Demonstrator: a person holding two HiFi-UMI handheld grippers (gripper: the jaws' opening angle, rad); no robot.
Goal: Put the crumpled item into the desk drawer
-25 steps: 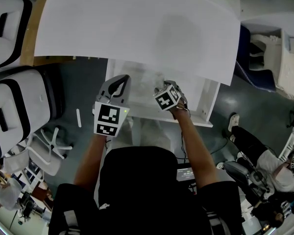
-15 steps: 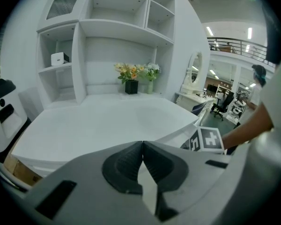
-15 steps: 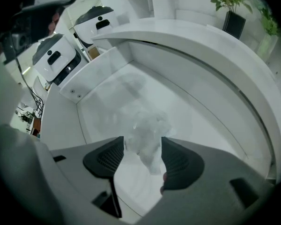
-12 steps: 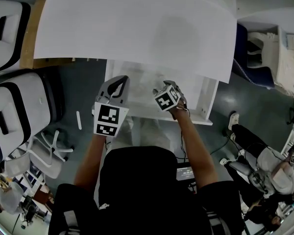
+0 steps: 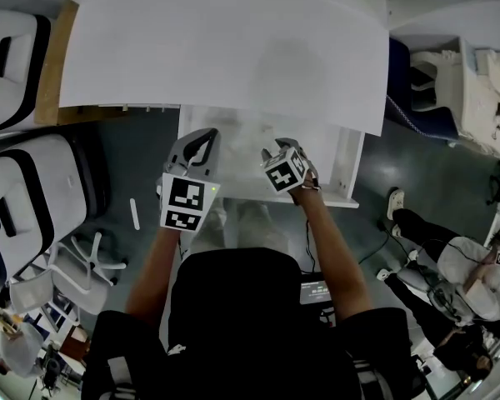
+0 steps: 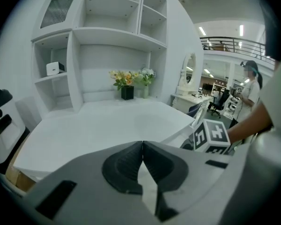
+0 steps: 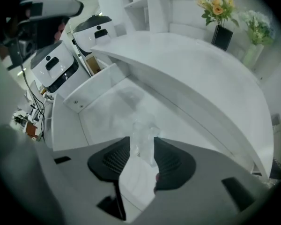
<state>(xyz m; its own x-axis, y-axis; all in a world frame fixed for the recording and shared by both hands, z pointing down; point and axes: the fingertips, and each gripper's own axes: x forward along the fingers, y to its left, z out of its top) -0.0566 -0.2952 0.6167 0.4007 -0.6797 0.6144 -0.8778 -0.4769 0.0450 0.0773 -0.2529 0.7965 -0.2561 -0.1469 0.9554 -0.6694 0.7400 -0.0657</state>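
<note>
You're leaning over the white desk. Its drawer is pulled out below the near edge, in the middle of the head view. Your right gripper points steeply down over the drawer's right half, and your left gripper hovers just beside it over the left half.

From the head camera the right gripper's marker cube covers its tips, so the crumpled item doesn't show there at all. The right gripper view fills that in. The crumpled item, a clear, wrinkled wad, stands upright between the dark pads of the right gripper. It fills the gap from one pad to the other and its top pokes past the tips. Those jaws have just been closing, and they look pinched on it. Behind it lie the pale drawer floor and the desk edge, so the item is above the open drawer, not lying in it.

In the left gripper view, the pads of the left gripper meet at the tips with nothing between them. This camera looks level across the desk and shows what the head camera barely catches: shelves on the far wall and a small vase of flowers. Your right gripper's marker cube sits at lower right.
</note>
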